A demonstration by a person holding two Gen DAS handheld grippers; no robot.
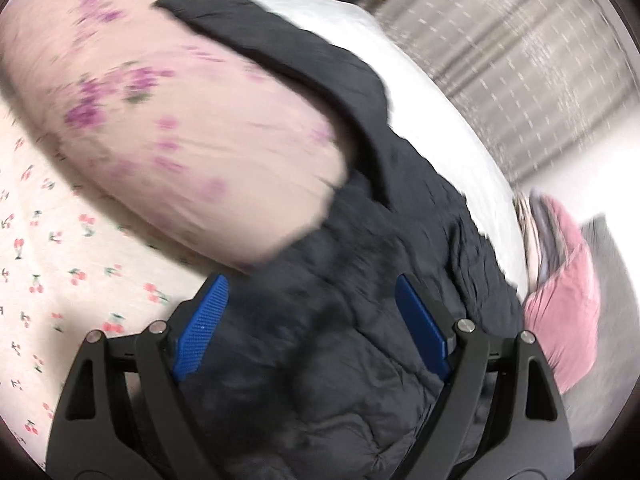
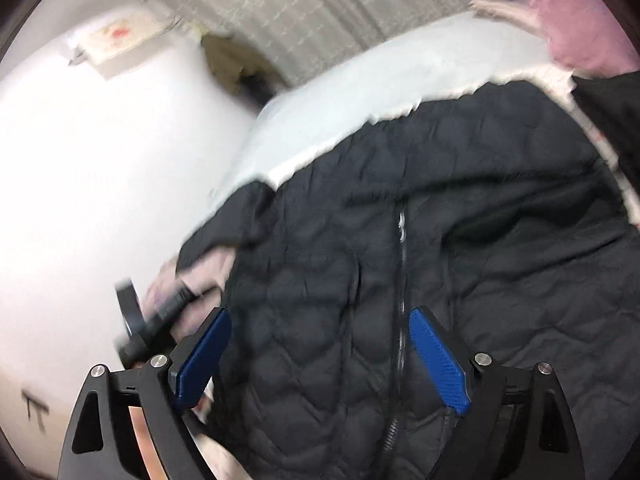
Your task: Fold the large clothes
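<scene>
The black quilted jacket lies spread on the bed, front up, its zipper running lengthwise from the right gripper toward the bed's far edge. Both that gripper and the left gripper hang wide open over the fabric, gripping nothing. Only the left wrist view shows the floral pink pillow overlapping the jacket's side and the cherry-print sheet; the right view alone shows the zipper

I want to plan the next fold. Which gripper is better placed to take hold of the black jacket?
Probably the right gripper: its open jaws straddle the black quilted jacket beside the zipper. The left gripper, also open, faces blurred fabric.
</scene>
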